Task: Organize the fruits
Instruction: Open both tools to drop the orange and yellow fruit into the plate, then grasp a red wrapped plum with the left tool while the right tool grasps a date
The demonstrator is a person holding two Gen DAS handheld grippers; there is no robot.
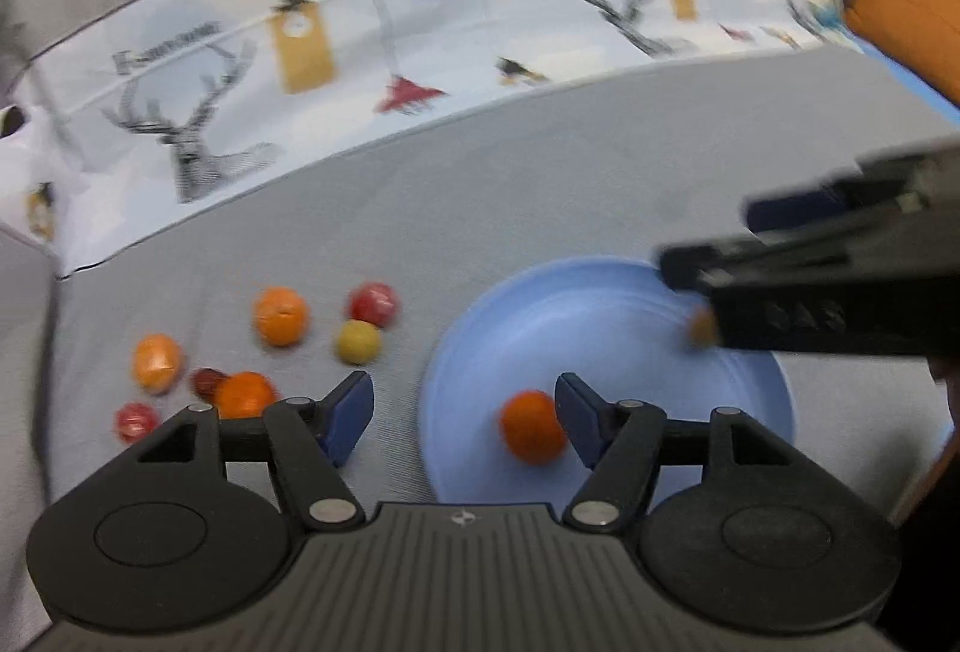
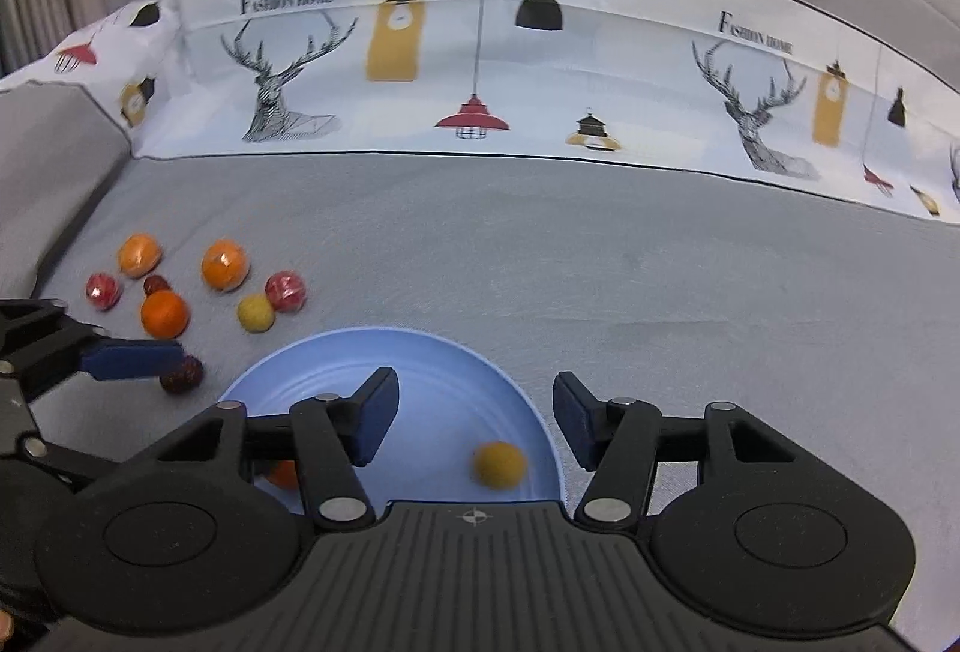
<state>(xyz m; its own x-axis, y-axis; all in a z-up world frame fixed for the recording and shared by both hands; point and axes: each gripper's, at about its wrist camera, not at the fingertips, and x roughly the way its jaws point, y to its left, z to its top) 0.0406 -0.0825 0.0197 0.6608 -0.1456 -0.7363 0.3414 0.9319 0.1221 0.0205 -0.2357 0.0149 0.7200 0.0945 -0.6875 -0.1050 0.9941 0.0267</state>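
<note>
A light blue plate (image 1: pixel 600 316) (image 2: pixel 432 364) lies on the grey cloth. In the left wrist view my left gripper (image 1: pixel 465 418) is open over the plate's left rim. An orange fruit (image 1: pixel 533 427) rests in the plate beside its right finger, not pinched. My right gripper (image 2: pixel 474 418) stands open above the plate. A yellow fruit (image 2: pixel 499 464) (image 1: pixel 699 325) lies free in the plate below it. The orange fruit (image 2: pixel 282 473) is half hidden behind the right gripper's left finger. In the left wrist view the right gripper (image 1: pixel 726 239) reaches in blurred from the right.
Several loose fruits lie on the cloth left of the plate: oranges (image 2: pixel 224 265), red ones (image 2: pixel 285 290), a yellow one (image 2: pixel 256 313) and a dark red one (image 2: pixel 183 374). A printed white cloth band (image 2: pixel 480 69) crosses the back. An orange cushion (image 1: pixel 912 15) sits far right.
</note>
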